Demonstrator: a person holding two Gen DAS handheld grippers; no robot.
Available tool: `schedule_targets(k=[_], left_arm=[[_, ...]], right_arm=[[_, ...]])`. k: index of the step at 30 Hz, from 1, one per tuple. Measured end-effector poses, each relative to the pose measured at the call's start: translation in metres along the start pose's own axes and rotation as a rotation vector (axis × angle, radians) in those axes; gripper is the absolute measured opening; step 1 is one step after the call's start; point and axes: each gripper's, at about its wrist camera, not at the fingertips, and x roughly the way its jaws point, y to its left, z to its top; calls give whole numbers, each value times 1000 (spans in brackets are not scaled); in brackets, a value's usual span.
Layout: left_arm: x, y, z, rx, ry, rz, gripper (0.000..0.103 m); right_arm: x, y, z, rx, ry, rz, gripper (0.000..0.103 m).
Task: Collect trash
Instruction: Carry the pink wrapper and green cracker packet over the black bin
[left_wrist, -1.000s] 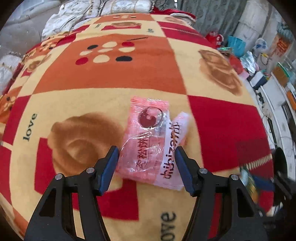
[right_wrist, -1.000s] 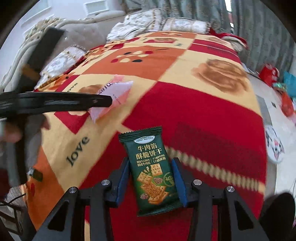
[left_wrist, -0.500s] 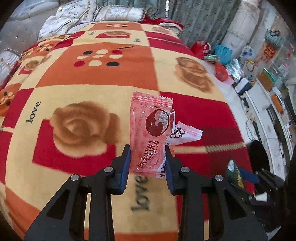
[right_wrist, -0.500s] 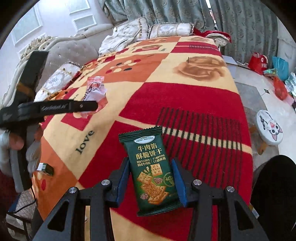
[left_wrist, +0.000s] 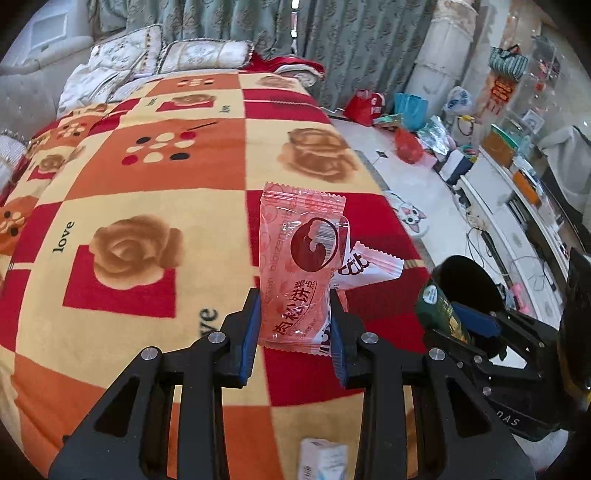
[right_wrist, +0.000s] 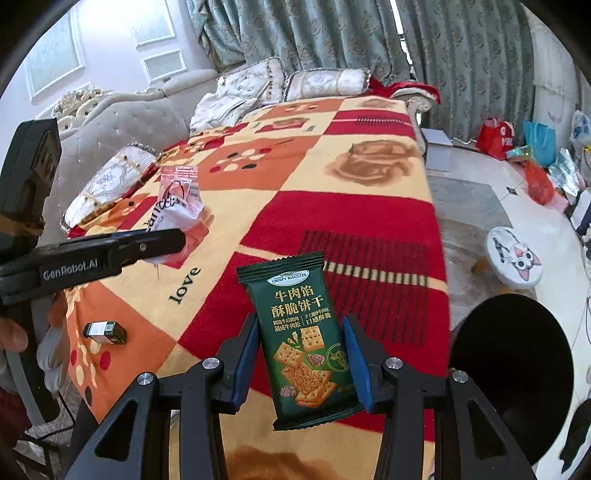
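Left wrist view: nearest the lens, the left gripper (left_wrist: 293, 325) is pinching a crinkled pink wrapper (left_wrist: 301, 269) between its blue pads, with a second white wrapper (left_wrist: 364, 264) bunching beside it, both raised clear of the patchwork blanket (left_wrist: 147, 192). Right wrist view: the right gripper (right_wrist: 301, 363) is clamping a dark green biscuit packet (right_wrist: 301, 339) upright between its pads, also off the bed. Just beyond and to the right, a black round bin (right_wrist: 511, 354) is opening at the bed's edge. Farther left on the blanket, a small dark box (right_wrist: 105, 331) is lying loose. At the far end, pillows (right_wrist: 288, 83) and curtains are closing off the room. Judging by this, both hands are carrying collected trash; the next move likely calls for swinging each over the bin and letting go.
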Motion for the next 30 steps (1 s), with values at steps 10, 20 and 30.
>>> schedule_targets(k=[10,20,30], left_arm=[[-5,-51,-3,76,-4,-34,31],[-2,-92,-1,137,-2,-65,31],[7,-132,-1,184,18,-99,31]], right_arm=[[-35,-31,-9,60,-48,-44,44],[-66,-63,-16,104,-84,-93,44],[-87,-97,-30,166,-102,-142,44]])
